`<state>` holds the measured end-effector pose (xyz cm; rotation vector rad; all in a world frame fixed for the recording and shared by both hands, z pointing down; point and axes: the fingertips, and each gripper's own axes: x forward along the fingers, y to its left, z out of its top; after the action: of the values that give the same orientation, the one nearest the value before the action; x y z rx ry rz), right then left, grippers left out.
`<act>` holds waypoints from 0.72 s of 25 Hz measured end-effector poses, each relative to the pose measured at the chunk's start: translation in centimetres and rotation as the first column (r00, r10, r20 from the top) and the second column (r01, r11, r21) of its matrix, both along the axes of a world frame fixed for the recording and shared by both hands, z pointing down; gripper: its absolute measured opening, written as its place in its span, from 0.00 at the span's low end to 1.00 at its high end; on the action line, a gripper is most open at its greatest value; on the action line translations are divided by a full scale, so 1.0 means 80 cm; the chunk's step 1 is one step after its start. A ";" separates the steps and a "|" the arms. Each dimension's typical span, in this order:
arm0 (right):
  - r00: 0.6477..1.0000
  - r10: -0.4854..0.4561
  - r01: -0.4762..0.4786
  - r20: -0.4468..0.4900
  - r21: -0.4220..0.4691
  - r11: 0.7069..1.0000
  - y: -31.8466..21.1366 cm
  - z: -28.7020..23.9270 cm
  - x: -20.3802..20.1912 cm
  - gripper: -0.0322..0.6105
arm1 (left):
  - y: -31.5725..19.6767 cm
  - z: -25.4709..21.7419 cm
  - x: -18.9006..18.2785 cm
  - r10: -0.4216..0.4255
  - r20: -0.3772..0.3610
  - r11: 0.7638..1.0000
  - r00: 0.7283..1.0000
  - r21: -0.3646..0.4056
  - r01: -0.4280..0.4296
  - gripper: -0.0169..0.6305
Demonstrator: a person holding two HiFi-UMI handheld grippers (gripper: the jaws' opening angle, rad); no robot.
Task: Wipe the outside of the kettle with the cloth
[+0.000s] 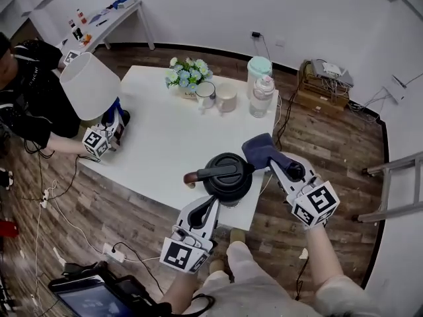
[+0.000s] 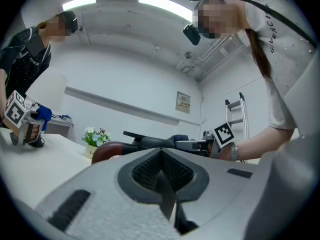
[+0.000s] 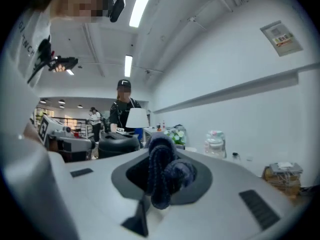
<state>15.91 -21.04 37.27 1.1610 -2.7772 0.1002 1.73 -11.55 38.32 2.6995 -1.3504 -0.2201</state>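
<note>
A black kettle (image 1: 228,176) with a brown-tipped handle (image 1: 190,177) stands at the near edge of the white table (image 1: 165,144). My left gripper (image 1: 213,205) sits just in front of the kettle with its jaws shut and nothing between them. In the left gripper view the kettle (image 2: 150,143) lies straight ahead of that gripper (image 2: 161,170). My right gripper (image 1: 283,166) is to the kettle's right, shut on a dark blue cloth (image 1: 261,149) that hangs next to the kettle's side. In the right gripper view the cloth (image 3: 162,176) bunches between the jaws, with the kettle (image 3: 117,144) to the left.
At the table's far side stand a flower pot (image 1: 187,75), a mug (image 1: 205,95), a cup (image 1: 227,98) and two jars (image 1: 262,95). At the left edge another person (image 1: 33,91) holds a gripper (image 1: 99,140) beside a white lamp (image 1: 89,84). A ladder (image 1: 396,177) stands to the right.
</note>
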 end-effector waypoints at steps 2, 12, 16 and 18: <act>0.995 -0.102 0.102 0.014 0.003 0.995 -0.006 -0.014 -0.018 0.15 | -0.002 -0.004 -0.005 -0.014 0.002 1.000 1.000 0.003 0.014 0.04; 0.959 -0.232 0.208 -0.162 -0.153 0.966 -0.014 0.107 -0.036 0.15 | -0.019 -0.005 -0.032 -0.095 0.003 0.995 0.996 -0.009 0.095 0.04; 0.949 -0.266 0.229 -0.172 -0.209 0.951 -0.010 0.144 -0.039 0.15 | -0.028 0.000 -0.044 -0.133 0.022 0.991 0.991 0.005 0.132 0.04; 0.946 -0.276 0.234 -0.168 -0.230 0.944 -0.010 0.156 -0.039 0.15 | -0.033 0.003 -0.050 -0.143 0.030 0.990 0.989 0.008 0.143 0.04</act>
<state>12.82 -21.85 49.73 0.7108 -2.6357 0.2285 -2.24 -14.18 38.55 2.6224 -1.5564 -0.1969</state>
